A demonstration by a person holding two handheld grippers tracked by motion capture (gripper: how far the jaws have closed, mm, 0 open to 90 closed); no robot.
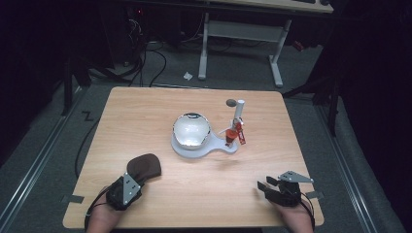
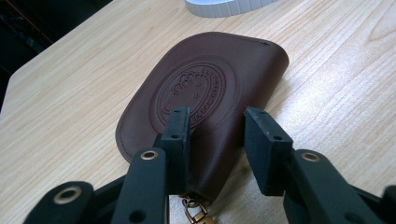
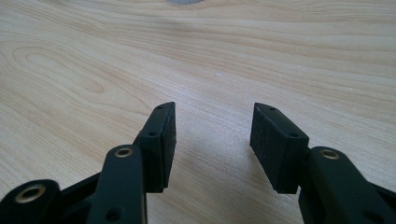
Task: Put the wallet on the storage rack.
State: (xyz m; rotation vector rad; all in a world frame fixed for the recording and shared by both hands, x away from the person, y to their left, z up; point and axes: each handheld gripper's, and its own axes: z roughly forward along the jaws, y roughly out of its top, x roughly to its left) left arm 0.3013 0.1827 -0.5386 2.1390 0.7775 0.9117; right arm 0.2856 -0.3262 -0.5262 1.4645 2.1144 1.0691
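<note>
I am holding my left gripper (image 2: 217, 140) with jaws spread over the near end of a brown leather pouch (image 2: 205, 100) lying flat on the wooden table (image 1: 145, 111). My right gripper (image 3: 212, 142) is hovering, jaws apart, over bare wood. Farther off, a white stand (image 1: 204, 145) is carrying a shiny dome (image 1: 191, 128).

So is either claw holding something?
No. The left claw hangs open over the brown leather pouch, not pinching it. The right claw is open above the bare table.
</note>
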